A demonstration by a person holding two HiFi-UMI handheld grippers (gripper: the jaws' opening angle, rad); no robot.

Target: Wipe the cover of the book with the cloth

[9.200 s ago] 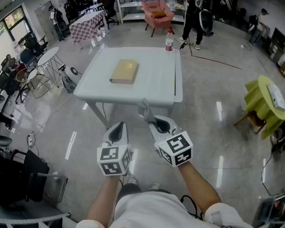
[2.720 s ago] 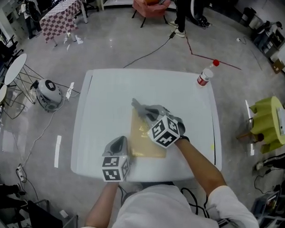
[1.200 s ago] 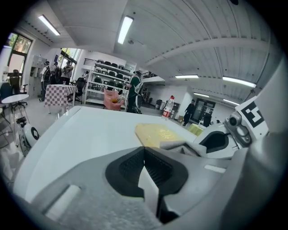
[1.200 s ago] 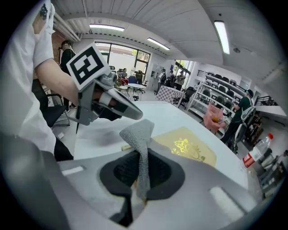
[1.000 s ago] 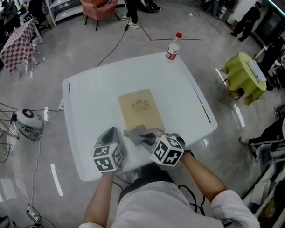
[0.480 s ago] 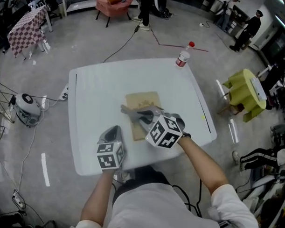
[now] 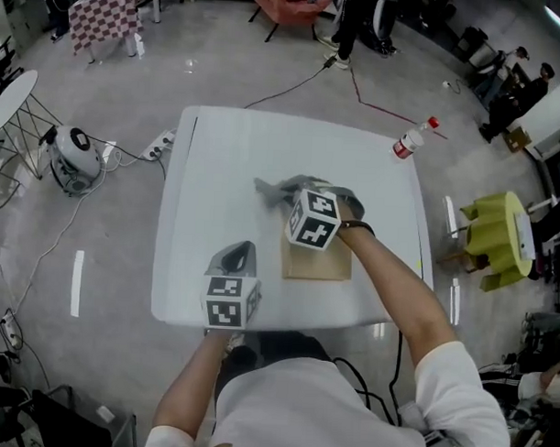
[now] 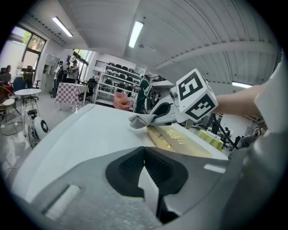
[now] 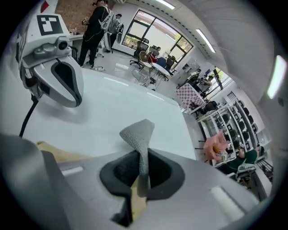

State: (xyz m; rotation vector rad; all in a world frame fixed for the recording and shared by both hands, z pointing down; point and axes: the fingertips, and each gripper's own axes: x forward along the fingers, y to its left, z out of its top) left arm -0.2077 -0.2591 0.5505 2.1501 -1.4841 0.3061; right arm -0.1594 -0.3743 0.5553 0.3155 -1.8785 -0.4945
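Note:
A tan book (image 7: pixel 320 262) lies flat on the white table (image 7: pixel 218 161), its far half hidden under my right gripper (image 7: pixel 295 191). That gripper is shut on a grey cloth (image 7: pixel 279 188), which trails past the book's far end onto the table. In the right gripper view the cloth (image 9: pixel 137 132) sticks up from between the jaws, with the book (image 9: pixel 56 152) below. My left gripper (image 7: pixel 239 255) hovers shut and empty over the table's near left, apart from the book. The left gripper view shows the cloth (image 8: pixel 143 120) at the book's (image 8: pixel 180 137) far end.
A water bottle (image 7: pixel 413 140) stands near the table's far right corner. On the floor are a yellow-green stool (image 7: pixel 495 236) to the right, a round white device (image 7: pixel 76 151) and cables to the left. People stand in the background.
My right gripper has slid the cloth along the cover from the book's middle to its far end. The left gripper has stayed at the near left.

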